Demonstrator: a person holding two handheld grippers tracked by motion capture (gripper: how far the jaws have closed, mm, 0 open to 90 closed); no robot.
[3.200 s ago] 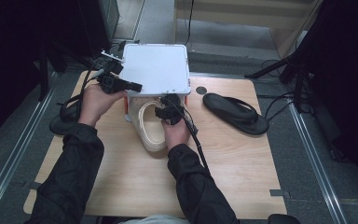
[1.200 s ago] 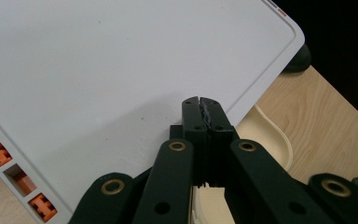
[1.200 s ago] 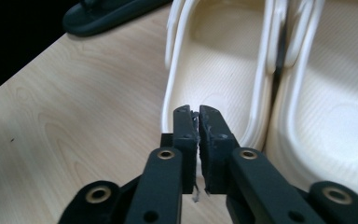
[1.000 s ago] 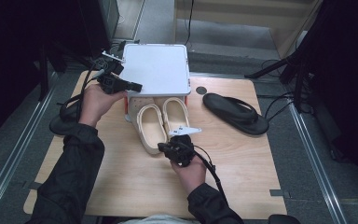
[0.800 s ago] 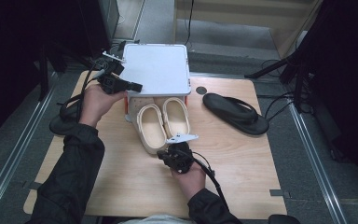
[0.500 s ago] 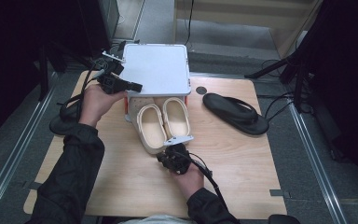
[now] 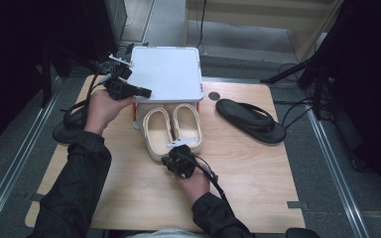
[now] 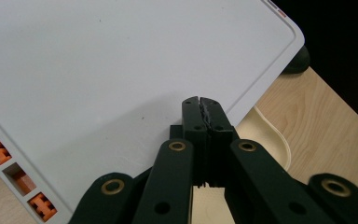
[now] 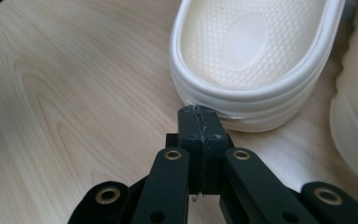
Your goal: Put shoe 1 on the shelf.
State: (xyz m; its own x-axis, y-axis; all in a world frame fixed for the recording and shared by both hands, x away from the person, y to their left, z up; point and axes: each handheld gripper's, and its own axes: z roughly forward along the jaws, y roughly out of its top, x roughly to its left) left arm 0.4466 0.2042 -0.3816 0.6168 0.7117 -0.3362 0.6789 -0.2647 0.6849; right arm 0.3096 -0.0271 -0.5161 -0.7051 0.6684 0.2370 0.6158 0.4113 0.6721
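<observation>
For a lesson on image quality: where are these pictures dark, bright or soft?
High view: surroundings almost black, table evenly lit. Left gripper view: white lid bright, dark corner at upper right. Right gripper view: wood grain and slipper sharp, with a soft shadow under its heel.

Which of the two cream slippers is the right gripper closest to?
The left-hand cream slipper; the right gripper sits at its heel, while the other slipper lies further right.

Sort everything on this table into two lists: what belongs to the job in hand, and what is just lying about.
In the job:
- pair of cream foam clogs, heels toward the person
- white plastic box lid, raised over the clogs' toes
- left gripper, jaws shut, at the lid's edge
- right gripper, jaws shut, at a clog's heel

Lying about:
- black flip-flop sandal at the right
- second black sandal at the table's left edge
</observation>
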